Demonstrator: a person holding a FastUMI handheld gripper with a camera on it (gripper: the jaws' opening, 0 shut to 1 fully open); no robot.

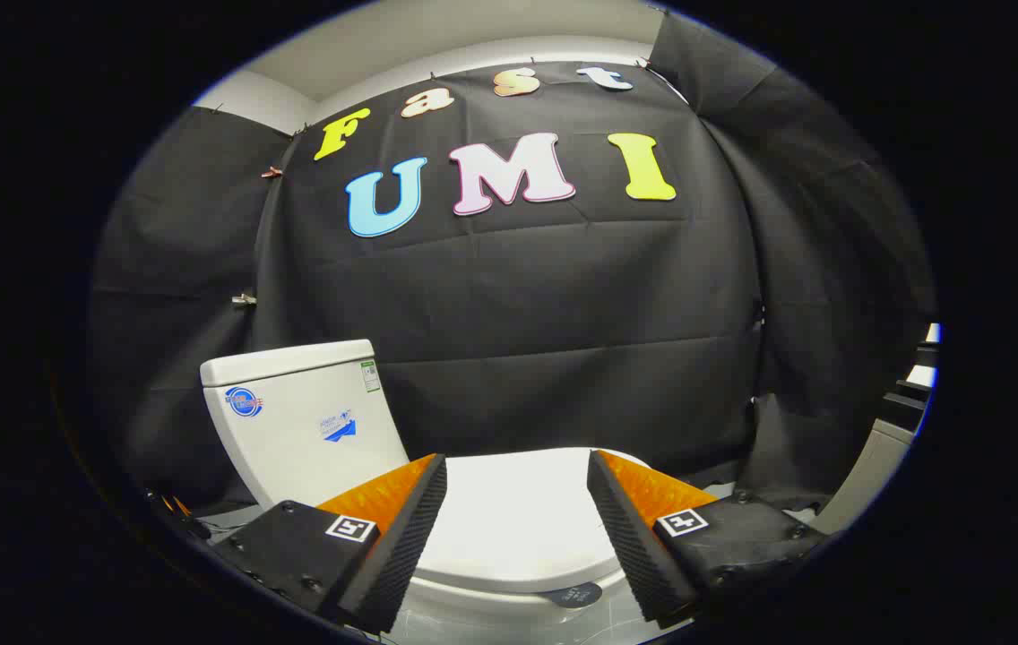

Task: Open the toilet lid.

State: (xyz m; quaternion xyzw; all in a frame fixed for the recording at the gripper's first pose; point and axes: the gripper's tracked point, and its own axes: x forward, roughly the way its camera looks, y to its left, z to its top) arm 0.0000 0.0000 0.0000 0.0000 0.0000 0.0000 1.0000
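A white toilet stands just ahead of me, its lid (518,515) lying flat and closed over the bowl. The white tank (303,421), with a few stickers on its side, rises beyond my left finger. My gripper (516,475) is open, with nothing held. Its two fingers are spread wide above the lid, one over each side of it. The lid's front rim curves between the fingers, with a small dark round tag (570,593) on the seat edge below it.
Black cloth walls (563,296) close in the booth behind and to both sides of the toilet. A pale floor shows below the bowl. A white and dark piece of furniture (903,403) stands beyond the cloth to the right of my right finger.
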